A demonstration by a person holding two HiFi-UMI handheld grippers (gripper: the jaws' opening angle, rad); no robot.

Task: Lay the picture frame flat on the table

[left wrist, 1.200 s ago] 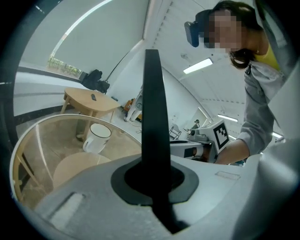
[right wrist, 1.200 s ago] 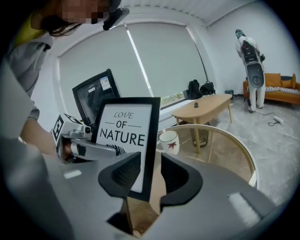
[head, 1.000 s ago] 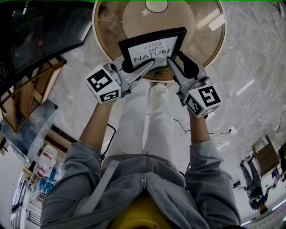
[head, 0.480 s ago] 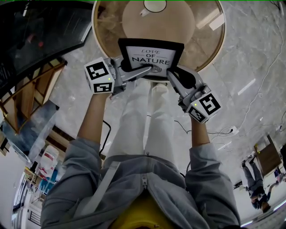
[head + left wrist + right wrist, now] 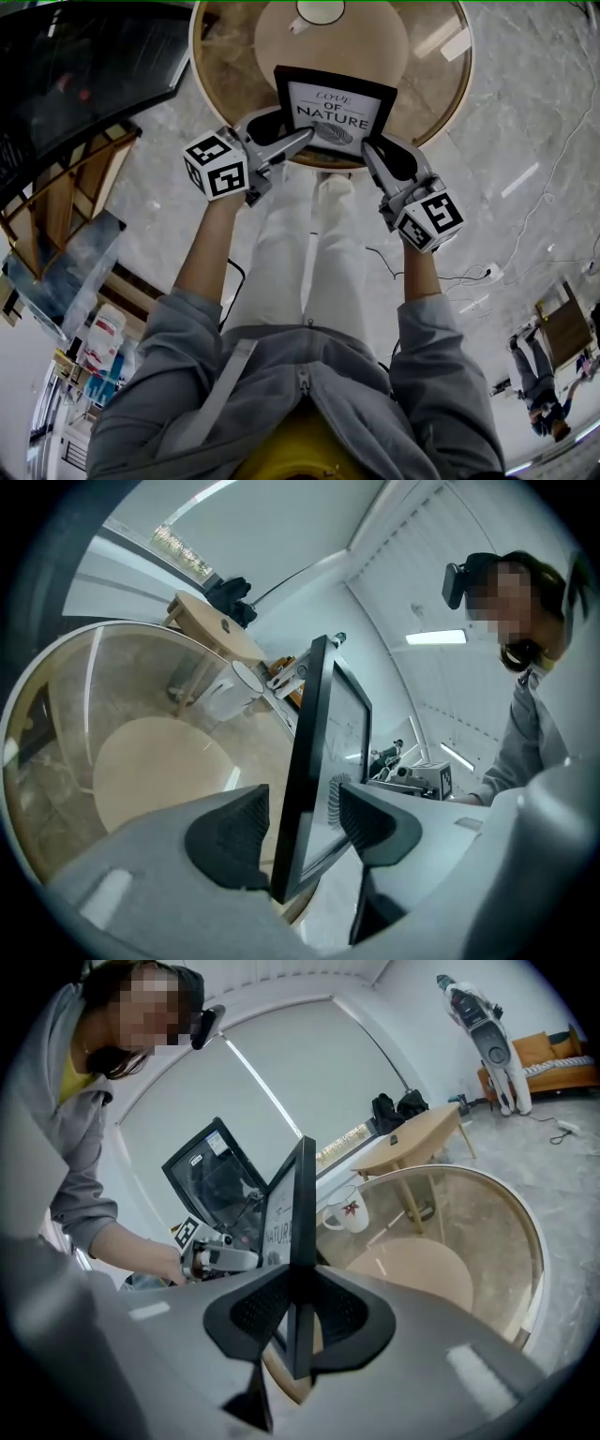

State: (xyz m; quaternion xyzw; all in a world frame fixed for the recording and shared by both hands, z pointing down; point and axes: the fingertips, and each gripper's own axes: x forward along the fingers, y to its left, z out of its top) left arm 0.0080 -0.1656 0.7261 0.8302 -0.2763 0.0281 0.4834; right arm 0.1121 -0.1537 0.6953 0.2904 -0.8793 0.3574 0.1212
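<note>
The left gripper is at the near rim of the round table, its jaws opening; the picture frame stands between the pads, which are clear of it. The right gripper, at the same near rim, is clenched on the frame's right edge. The frame is upright, slightly tilted, over the table's near part, with its print toward the person. I cannot tell if its lower edge touches the top. A white mug sits at the table's far side.

Black picture frame (print: "LOVE OF NATURE") upright at near edge of round table
</note>
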